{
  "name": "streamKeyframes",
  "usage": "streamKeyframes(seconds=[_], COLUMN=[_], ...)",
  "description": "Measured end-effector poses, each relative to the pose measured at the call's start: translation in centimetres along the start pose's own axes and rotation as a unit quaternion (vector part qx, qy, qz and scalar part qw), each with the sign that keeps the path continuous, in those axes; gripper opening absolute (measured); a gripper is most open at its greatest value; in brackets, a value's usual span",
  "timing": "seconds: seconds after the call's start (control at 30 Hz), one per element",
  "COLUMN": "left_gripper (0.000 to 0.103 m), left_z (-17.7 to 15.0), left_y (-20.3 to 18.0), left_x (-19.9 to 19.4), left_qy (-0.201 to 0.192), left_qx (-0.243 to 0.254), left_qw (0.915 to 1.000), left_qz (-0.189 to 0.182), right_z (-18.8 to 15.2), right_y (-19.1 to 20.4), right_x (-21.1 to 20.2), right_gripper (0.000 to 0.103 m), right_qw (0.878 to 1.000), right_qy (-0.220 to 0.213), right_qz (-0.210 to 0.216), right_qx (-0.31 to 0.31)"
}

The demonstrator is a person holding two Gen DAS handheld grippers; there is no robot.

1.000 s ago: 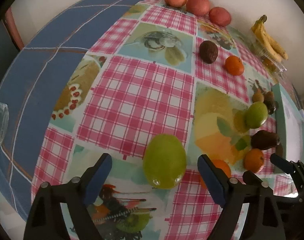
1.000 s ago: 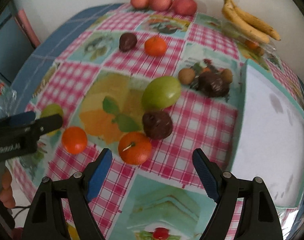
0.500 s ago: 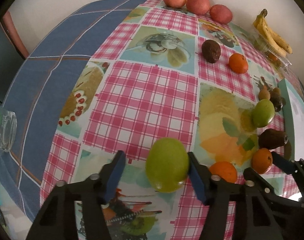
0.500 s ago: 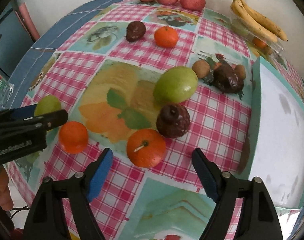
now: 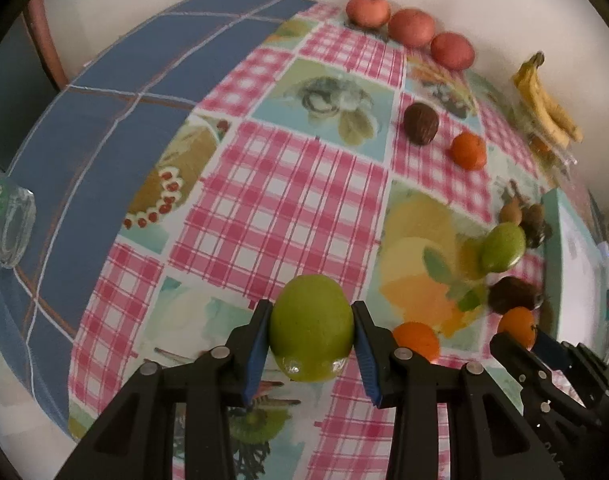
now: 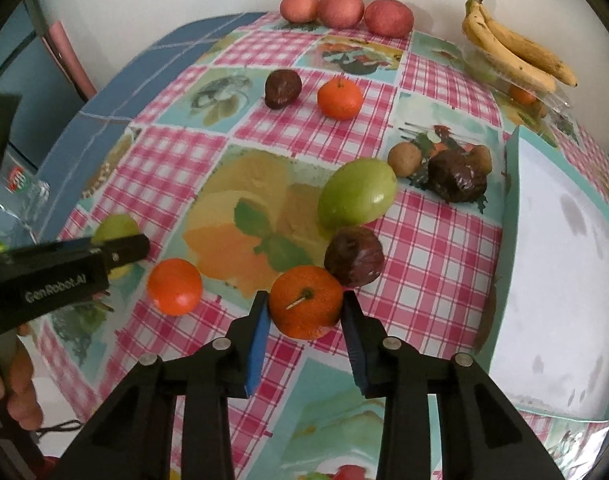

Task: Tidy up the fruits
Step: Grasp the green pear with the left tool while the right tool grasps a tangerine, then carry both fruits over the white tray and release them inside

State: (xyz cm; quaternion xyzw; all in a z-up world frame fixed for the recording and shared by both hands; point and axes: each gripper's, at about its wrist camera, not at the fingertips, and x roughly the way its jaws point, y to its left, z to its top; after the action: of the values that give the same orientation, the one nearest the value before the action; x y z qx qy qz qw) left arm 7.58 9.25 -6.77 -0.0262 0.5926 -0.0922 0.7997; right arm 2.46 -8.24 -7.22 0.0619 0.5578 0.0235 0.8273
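My left gripper (image 5: pixel 312 332) is shut on a green fruit (image 5: pixel 311 326) near the front of the table; that fruit also shows in the right wrist view (image 6: pixel 116 228) behind the left gripper. My right gripper (image 6: pixel 306 312) is shut on an orange (image 6: pixel 306 306) with a stem. A second green fruit (image 6: pixel 356 194) and a dark brown fruit (image 6: pixel 354 256) lie just beyond it. Another orange (image 6: pixel 175 286) lies to its left.
Three red apples (image 6: pixel 342 8) line the far edge. Bananas (image 6: pixel 512 52) lie on a clear tray at the far right. A brown fruit (image 6: pixel 282 88) and an orange (image 6: pixel 339 98) sit mid-table. A white board (image 6: pixel 560 260) lies on the right. A glass (image 5: pixel 8 224) stands on the left.
Both grippers closed: the left jaws closed onto the green fruit and the right jaws moved forward and closed onto the stemmed orange.
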Motion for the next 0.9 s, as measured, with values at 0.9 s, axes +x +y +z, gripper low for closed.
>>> streamKeyframes(seconds=[0.9], left_gripper=[0.042], left_z=[1.8], left_y=[-18.7], left_x=[-5.1], left_qy=[-0.037], left_qx=[0.107], left_qw=[0.9905], left_qz=[-0.077], right_z=[-0.4], right_y=[-19.6], right_x=[-10.0], right_gripper=[0.037], right_qw=[0.962], right_qy=[-0.086], right_qz=[-0.095], right_qx=[0.243])
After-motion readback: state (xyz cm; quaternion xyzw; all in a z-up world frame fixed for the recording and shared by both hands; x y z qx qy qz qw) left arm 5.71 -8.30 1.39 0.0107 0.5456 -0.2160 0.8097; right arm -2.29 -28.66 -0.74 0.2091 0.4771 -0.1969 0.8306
